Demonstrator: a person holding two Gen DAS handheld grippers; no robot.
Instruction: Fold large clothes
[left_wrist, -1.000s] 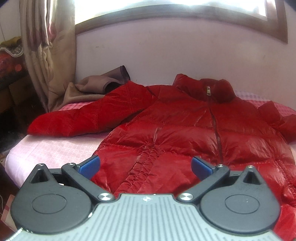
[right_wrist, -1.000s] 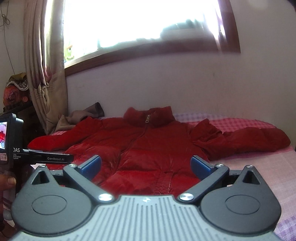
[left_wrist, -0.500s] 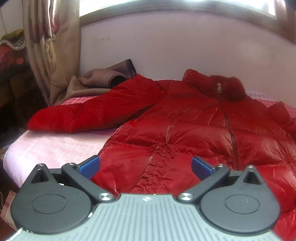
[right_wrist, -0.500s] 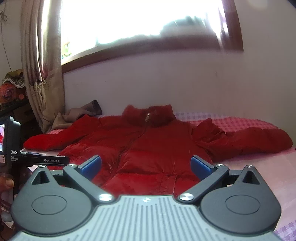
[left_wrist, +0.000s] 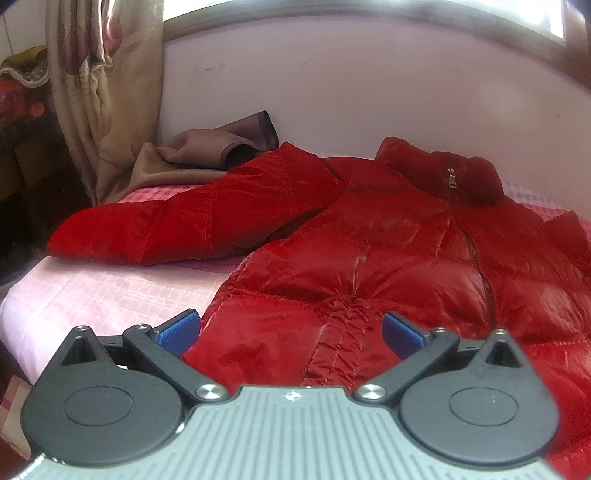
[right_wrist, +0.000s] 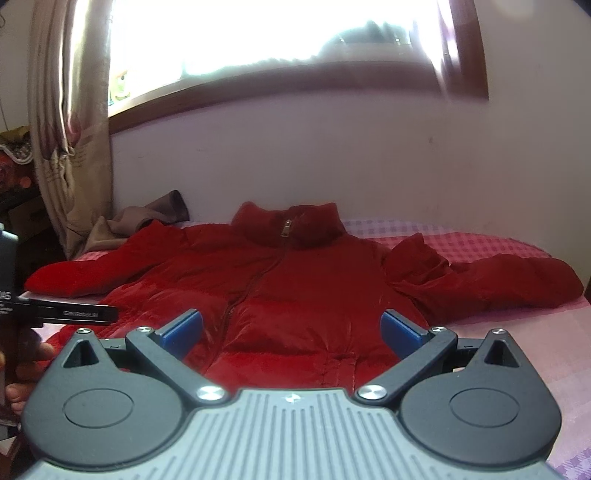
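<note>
On the bed (left_wrist: 92, 291), which wears a pink checked cover, a red puffer jacket (left_wrist: 388, 258) lies spread front-up, its zipper closed up to the standing collar against the pale wall (left_wrist: 369, 92). One sleeve (left_wrist: 177, 229) stretches toward the left edge of the mattress in the left wrist view, and the right wrist view shows the other sleeve (right_wrist: 491, 280) reaching out to the right, bunched near the shoulder. The hem falls nearest the cameras. Behind the left sleeve, a crumpled brown garment (left_wrist: 214, 151) sits against the wall, just beside a patterned curtain (left_wrist: 99, 92) that hangs at the side of a bright window (right_wrist: 277, 33) with a dark wooden frame.

The left gripper (left_wrist: 290, 330) hovers above the lower front of the jacket, its jaws spread wide with nothing between the blue pads (left_wrist: 179, 330); the left pad sits over the jacket's side edge, where red fabric meets the pink cover. The right gripper (right_wrist: 290, 330) hangs over the hem near the zipper line, jaws likewise wide apart and holding nothing. Whether either pad touches the fabric cannot be told. At the left edge of the right wrist view, part of the other handheld device and some fingers (right_wrist: 22, 391) of the person are visible. No containers appear in either view.
</note>
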